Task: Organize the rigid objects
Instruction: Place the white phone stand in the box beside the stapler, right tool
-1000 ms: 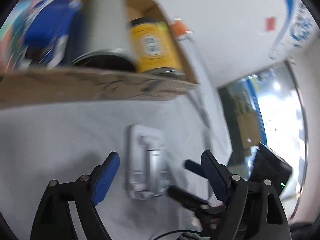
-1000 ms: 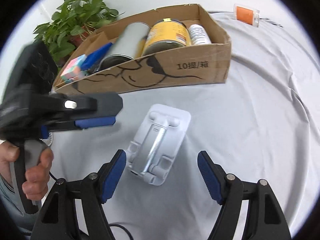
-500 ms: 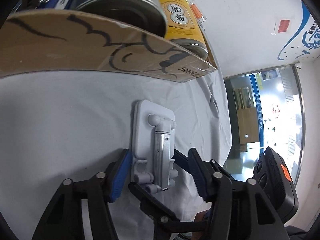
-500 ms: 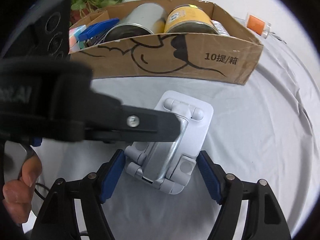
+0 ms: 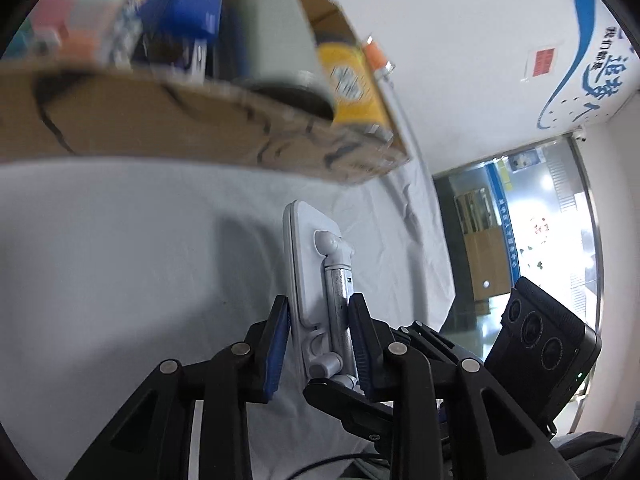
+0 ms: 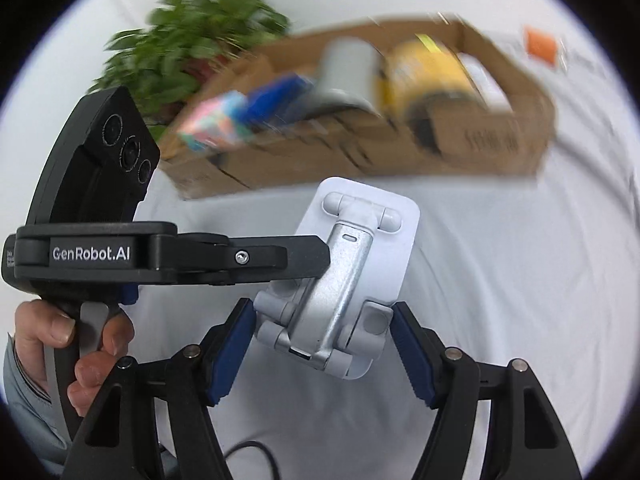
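A white folding phone stand (image 6: 352,276) with a silver metal arm is held above the white cloth. My left gripper (image 5: 318,340) is shut on the stand (image 5: 316,276), clamping its flat plate and arm edge-on. My right gripper (image 6: 320,356) has its blue pads at both sides of the stand's hinged end, touching it. The left gripper also shows in the right wrist view (image 6: 308,260), reaching in from the left onto the stand. Behind stands a cardboard box (image 6: 480,140) holding a grey can (image 6: 348,72), a yellow can (image 6: 432,76) and blue items.
A potted plant (image 6: 200,36) stands behind the box at the left. An orange-capped small item (image 6: 540,46) lies on the cloth beyond the box. White cloth (image 6: 520,280) covers the table. A glass door (image 5: 520,248) is at the right in the left wrist view.
Both grippers closed in on the stand. The left gripper clamped it and lifted it off the cloth, turning it on edge. The box now looks blurred from motion.
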Demonstrator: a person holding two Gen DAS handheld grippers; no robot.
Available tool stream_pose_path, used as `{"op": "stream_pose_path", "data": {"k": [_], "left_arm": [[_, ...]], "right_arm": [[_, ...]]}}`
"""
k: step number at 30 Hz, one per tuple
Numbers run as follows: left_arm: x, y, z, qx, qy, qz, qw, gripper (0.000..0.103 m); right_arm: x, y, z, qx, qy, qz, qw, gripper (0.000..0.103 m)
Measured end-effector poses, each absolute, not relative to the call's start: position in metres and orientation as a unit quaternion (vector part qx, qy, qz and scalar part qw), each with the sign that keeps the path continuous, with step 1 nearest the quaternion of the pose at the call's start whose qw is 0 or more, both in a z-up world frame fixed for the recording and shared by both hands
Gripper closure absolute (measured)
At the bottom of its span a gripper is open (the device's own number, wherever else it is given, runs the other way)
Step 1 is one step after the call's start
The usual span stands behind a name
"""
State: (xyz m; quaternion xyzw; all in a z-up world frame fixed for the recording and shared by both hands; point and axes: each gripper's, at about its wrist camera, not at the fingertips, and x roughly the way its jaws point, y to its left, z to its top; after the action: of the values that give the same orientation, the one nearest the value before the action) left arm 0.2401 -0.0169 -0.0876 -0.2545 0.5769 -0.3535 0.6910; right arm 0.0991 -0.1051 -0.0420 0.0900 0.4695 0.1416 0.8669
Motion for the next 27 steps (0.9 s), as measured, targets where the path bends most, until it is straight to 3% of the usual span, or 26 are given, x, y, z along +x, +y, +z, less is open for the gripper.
{"op": "stream_pose_path", "data": {"k": [8,14,22,27], "left_arm": [[0.261,0.053,0.028,-0.241,0.466,-0.331,0.785,0.077],[0.34,0.116,0.071,-0.235,0.448,-0.284,0.815,0.077],[0.444,0.15,0.0,-0.292,0.52,-0.256,0.761,0.077],[0.453,0.157,-0.036,-0.281,0.561,-0.234,0.742,0.065]], "right_arm": [[0.198,-0.027,0.04,0.039,0.397,0.216,0.891,0.035],[0.299,-0.002,0.036,0.065,0.44,0.245,0.861,0.035],[0.352,0.0,-0.031,0.099,0.549,0.235,0.796,0.034],[0.342,0.009,-0.033,0.082,0.559,0.217,0.796,0.033]]}}
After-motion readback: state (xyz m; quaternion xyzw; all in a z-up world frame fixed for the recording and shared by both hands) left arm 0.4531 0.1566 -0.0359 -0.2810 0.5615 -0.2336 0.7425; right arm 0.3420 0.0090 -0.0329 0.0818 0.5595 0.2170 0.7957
